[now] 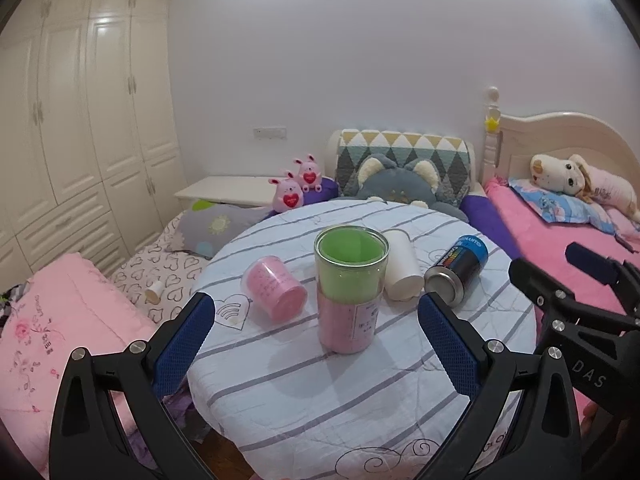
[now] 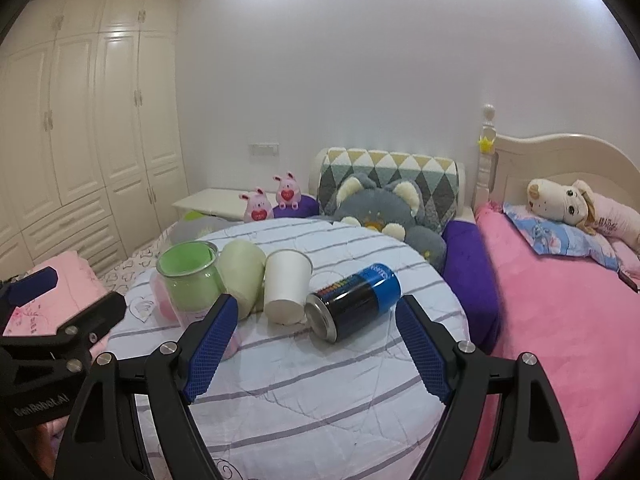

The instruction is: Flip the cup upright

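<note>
A clear cup with green and pink lining (image 1: 349,292) stands upright, mouth up, in the middle of the round striped table (image 1: 320,392). It also shows at the left of the right wrist view (image 2: 192,280). My left gripper (image 1: 316,340) is open, its fingers either side of and just in front of this cup, not touching. A pink cup (image 1: 276,290) lies on its side to the left. A white paper cup (image 1: 402,270) lies on its side behind; it shows in the right wrist view (image 2: 286,284). My right gripper (image 2: 316,346) is open and empty, facing a can.
A black and blue can (image 2: 356,306) lies on its side right of the white cup. A pale green cup (image 2: 242,272) lies beside the white one. Beds with pink bedding (image 2: 560,320) and plush toys (image 2: 384,208) surround the table. A wardrobe (image 1: 80,120) stands at the left.
</note>
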Demonstrator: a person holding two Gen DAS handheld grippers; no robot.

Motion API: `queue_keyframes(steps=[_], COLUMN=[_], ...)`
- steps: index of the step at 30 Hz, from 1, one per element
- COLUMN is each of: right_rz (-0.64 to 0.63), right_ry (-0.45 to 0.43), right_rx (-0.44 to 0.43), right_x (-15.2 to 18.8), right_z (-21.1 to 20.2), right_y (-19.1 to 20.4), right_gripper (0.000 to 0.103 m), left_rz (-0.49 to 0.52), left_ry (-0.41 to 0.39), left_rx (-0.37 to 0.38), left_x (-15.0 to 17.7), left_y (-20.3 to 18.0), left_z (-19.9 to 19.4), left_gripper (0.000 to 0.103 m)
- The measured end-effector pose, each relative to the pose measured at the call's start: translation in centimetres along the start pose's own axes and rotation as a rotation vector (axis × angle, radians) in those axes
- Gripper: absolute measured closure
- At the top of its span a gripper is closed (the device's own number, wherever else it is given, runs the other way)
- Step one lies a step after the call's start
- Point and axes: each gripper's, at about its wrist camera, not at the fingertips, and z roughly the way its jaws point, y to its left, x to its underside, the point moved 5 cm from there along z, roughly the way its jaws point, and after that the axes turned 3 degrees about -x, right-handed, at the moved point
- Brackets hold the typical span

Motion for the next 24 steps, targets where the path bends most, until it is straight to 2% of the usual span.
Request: queue_keyframes(steps=[3, 12, 24], right_rz=[-0.007, -0.004, 0.001], right_ry=[-0.022, -0.023, -0.034], right_rx=[0.007, 0.017, 0.027], right_x=[-0.1, -0.1, -1.5], right_z=[-0.4, -0.9, -1.6], right_y=[0.1, -0.6, -3.0], right_gripper=[0.021, 0.021, 0.021], left_rz=[-0.020, -0.024, 0.010], left_ry=[-0.018, 0.002, -0.006], left_rx=[0.001, 0.028, -0.019], left_x=[-0.1, -0.2, -2.3], left_y=[0.0, -0.9, -3.0], left_z=[-0.5, -0.7, -1.2], left_gripper=[0.000, 0.000, 0.000])
